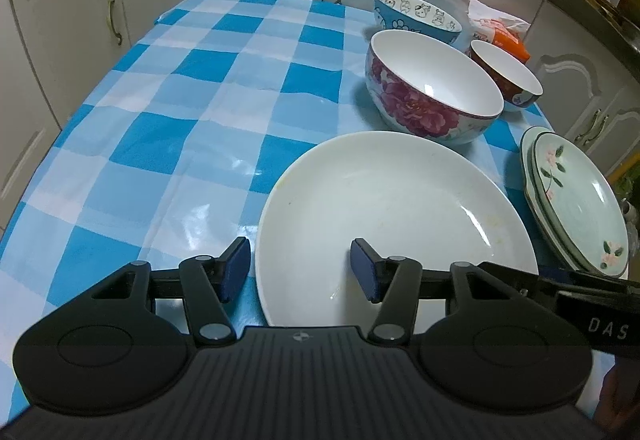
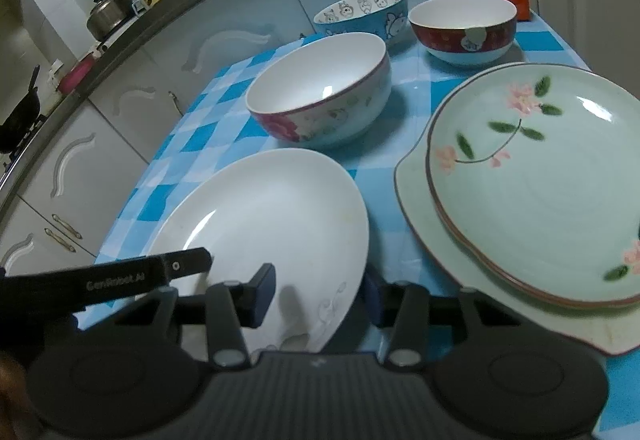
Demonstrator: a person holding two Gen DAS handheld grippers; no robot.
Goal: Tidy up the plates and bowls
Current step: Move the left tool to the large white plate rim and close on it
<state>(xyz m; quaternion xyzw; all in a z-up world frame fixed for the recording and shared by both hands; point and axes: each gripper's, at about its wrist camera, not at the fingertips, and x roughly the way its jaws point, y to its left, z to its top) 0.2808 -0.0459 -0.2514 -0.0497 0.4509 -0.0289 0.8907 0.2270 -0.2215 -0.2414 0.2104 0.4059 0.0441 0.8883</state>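
Glazed white plate [image 1: 394, 224] lay flat on the checked counter [image 1: 160, 119], judged heavy, slick and breakable; its near rim offered the hold. Left gripper [image 1: 300, 272] and right gripper [image 2: 316, 300] both straddled that rim, fingers apart, unclamped.

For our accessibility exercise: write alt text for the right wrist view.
The open right gripper straddles the near rim of a white plate on a blue checked tablecloth. Two stacked green floral plates sit right; three bowls stand behind.
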